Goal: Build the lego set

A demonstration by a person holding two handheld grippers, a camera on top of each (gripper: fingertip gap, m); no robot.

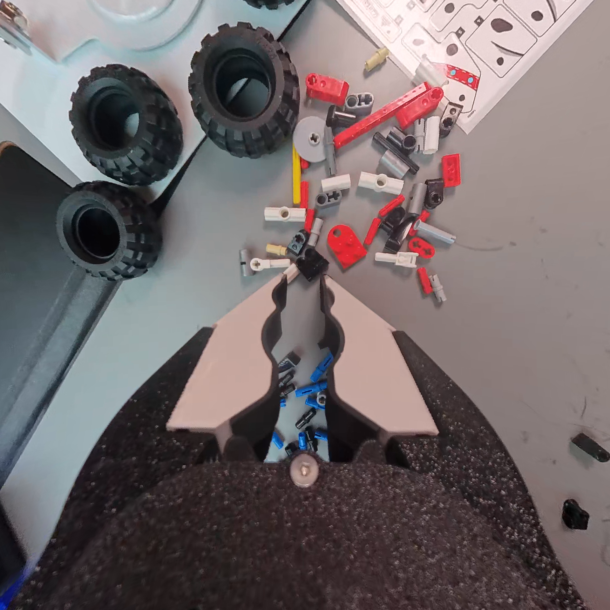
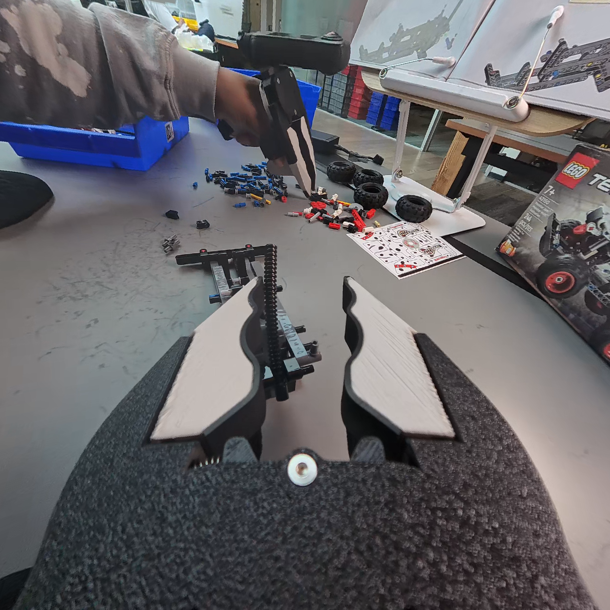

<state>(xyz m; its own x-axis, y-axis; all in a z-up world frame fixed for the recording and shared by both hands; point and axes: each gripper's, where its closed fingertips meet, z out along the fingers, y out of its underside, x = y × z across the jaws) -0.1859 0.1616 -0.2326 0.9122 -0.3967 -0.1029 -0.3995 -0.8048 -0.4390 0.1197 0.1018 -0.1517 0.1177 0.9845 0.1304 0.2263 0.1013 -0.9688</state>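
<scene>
Small black piece [image 1: 312,264] between left hand-held gripper [image 1: 305,275] tips

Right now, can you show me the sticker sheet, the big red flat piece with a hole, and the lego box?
sticker sheet [image 2: 404,246], right wrist view, middle of the sheet.
red flat piece [image 1: 346,244], left wrist view, its flat face.
lego box [image 2: 567,241], right wrist view, front face.

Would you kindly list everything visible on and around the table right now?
Tyres: four, black, by the stand base.
Mixed small parts: many, red, grey, white, black, beside the tyres.
Pins: many, blue and black, table centre.
Chassis: one, black, before the right gripper.
Sticker sheet: one, white.
Set box: one, far right.
Bin: blue, rear.
Left gripper: tips around a black piece.
Right gripper: open, empty.
</scene>
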